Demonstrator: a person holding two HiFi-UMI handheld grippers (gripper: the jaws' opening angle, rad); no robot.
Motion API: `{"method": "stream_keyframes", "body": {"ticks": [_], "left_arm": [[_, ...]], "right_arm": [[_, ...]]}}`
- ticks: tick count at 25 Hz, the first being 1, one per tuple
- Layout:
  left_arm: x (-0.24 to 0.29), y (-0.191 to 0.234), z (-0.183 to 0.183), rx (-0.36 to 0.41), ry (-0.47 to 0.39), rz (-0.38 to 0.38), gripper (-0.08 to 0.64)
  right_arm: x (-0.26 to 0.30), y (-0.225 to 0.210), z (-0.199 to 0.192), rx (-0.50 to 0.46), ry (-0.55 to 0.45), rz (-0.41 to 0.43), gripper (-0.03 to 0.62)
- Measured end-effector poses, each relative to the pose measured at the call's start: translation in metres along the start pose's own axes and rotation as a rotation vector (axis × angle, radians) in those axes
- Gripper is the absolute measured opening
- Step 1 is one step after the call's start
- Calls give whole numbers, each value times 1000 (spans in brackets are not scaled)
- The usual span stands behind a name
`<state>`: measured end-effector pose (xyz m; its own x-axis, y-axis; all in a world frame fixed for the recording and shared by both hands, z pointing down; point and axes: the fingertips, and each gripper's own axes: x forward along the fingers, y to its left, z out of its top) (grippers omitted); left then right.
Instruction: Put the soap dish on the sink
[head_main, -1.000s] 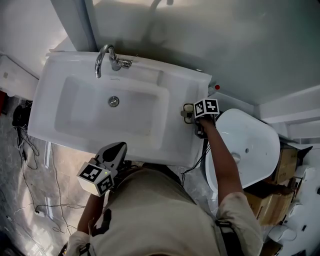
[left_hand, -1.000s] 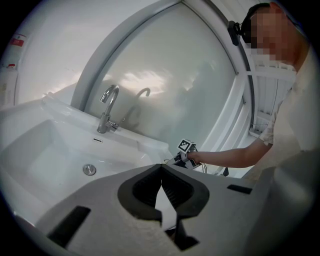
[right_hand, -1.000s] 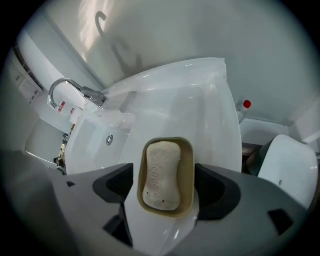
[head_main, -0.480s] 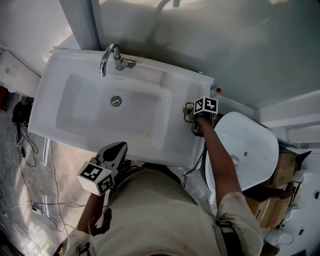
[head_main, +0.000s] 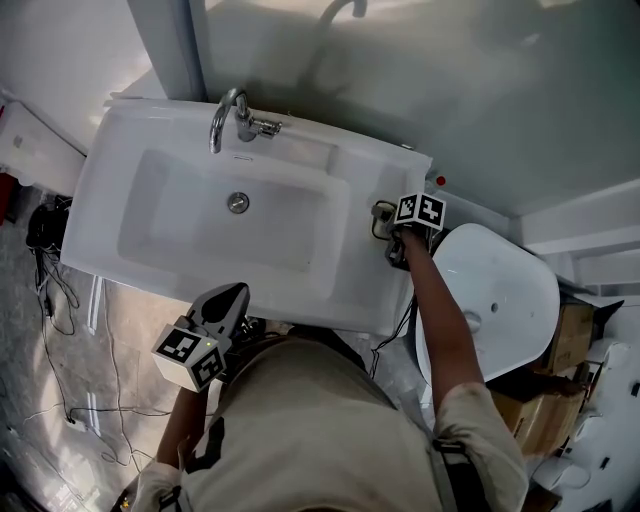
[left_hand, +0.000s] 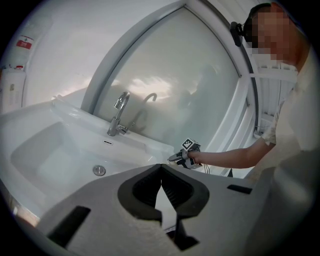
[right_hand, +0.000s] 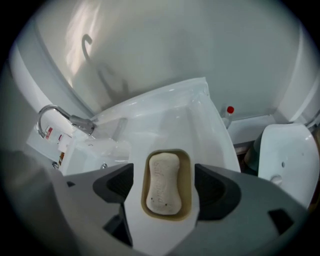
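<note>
A tan soap dish (right_hand: 187, 172) holding a pale soap bar (right_hand: 164, 183) lies on the right ledge of the white sink (head_main: 372, 292). My right gripper (right_hand: 165, 186) hovers steeply over it, its jaws opening on either side of the dish with white ledge showing in both gaps. In the head view the right gripper (head_main: 390, 232) covers most of the dish. My left gripper (head_main: 227, 300) hangs in front of the sink's near edge, shut and holding nothing. In the left gripper view its jaws (left_hand: 160, 172) meet at the tips, with the right gripper (left_hand: 183, 156) beyond them.
A chrome faucet (head_main: 236, 116) stands at the back of the basin, with a drain (head_main: 238, 202) below it. A second white basin (head_main: 500, 290) sits close on the right, with cardboard boxes (head_main: 577, 322) past it. A red-capped bottle (right_hand: 229, 113) stands behind the sink. Cables (head_main: 48, 262) trail on the left floor.
The right gripper's cube has rolled a little and lifted slightly over the dish, which stays on the ledge. The head view has shifted a bit; the left gripper looks the same.
</note>
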<state>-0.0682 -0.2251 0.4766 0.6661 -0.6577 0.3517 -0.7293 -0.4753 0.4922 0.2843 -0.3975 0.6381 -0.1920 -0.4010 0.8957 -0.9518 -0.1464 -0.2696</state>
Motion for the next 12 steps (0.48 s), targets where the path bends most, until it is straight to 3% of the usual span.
{"method": "stream_keyframes", "body": {"ticks": [6, 12], "left_arm": [[-19, 27, 15, 13, -35, 32, 17], [-38, 52, 32, 46, -65, 49, 17]], "right_arm": [[-36, 9, 3, 34, -110, 52, 382], [-92, 58, -20, 108, -258, 266, 364]]}}
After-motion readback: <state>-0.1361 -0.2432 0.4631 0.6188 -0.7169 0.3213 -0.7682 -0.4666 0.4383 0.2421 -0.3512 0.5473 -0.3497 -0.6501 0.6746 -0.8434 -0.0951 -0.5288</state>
